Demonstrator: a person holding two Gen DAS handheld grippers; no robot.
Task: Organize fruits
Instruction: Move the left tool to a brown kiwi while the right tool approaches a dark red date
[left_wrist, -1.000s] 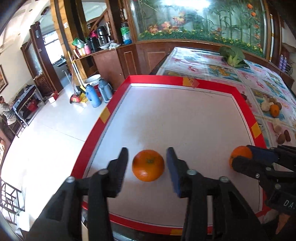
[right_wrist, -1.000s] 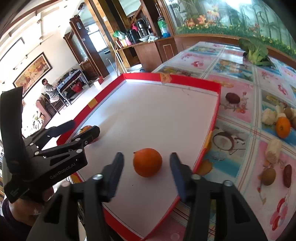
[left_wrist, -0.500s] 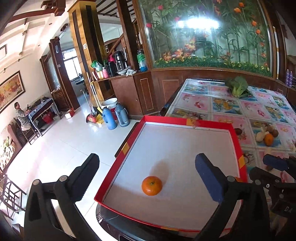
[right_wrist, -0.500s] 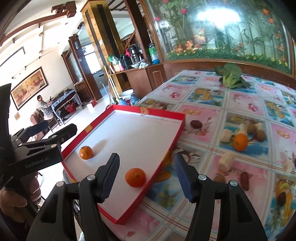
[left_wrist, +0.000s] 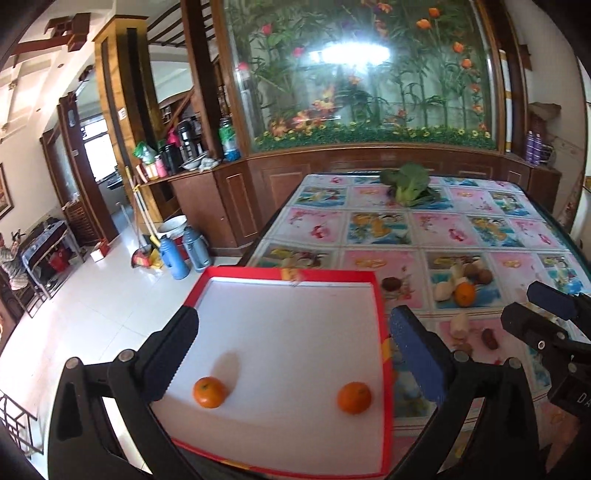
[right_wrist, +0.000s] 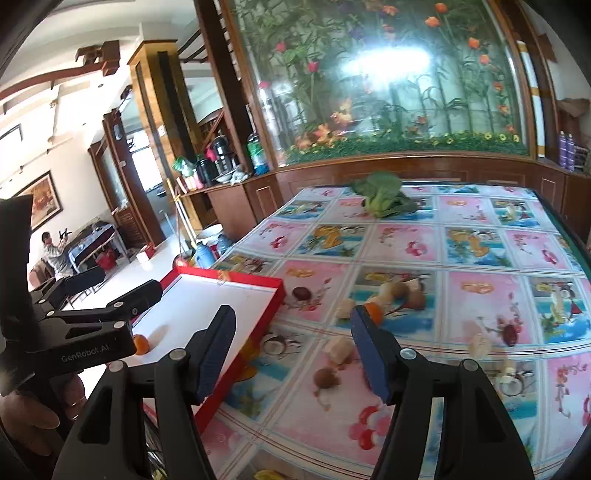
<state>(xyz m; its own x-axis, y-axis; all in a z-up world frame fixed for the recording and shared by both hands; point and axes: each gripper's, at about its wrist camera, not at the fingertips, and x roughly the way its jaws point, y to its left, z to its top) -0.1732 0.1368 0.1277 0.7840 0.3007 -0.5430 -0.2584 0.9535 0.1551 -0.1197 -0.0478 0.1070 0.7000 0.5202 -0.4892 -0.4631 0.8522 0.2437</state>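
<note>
While two round oranges, the left orange (left_wrist: 209, 392) and the right orange (left_wrist: 354, 397), already lie well apart on the white floor of the red-rimmed shallow tray (left_wrist: 378, 317), we judge that the step in hand is to go for the next fruit on the table. The left gripper (left_wrist: 295, 354) holds its tongs fully apart above the tray, with nothing between them, and the right gripper (right_wrist: 293, 347) has its tongs apart too and opening, also with nothing in them. A third orange (right_wrist: 375, 311) waits on the flowered plastic tablecloth (right_wrist: 480, 280), touching a small heap of pale and brown pieces (right_wrist: 400, 291); what these pieces are we cannot tell. To do this well, we should bring the right gripper over that orange with both pads clear of its neighbours, come down along the open side of the heap, and close around the widest part of the fruit, because a round skin slips easily. We should close softly and lift straight up, so that the pieces beside it do not roll.
</note>
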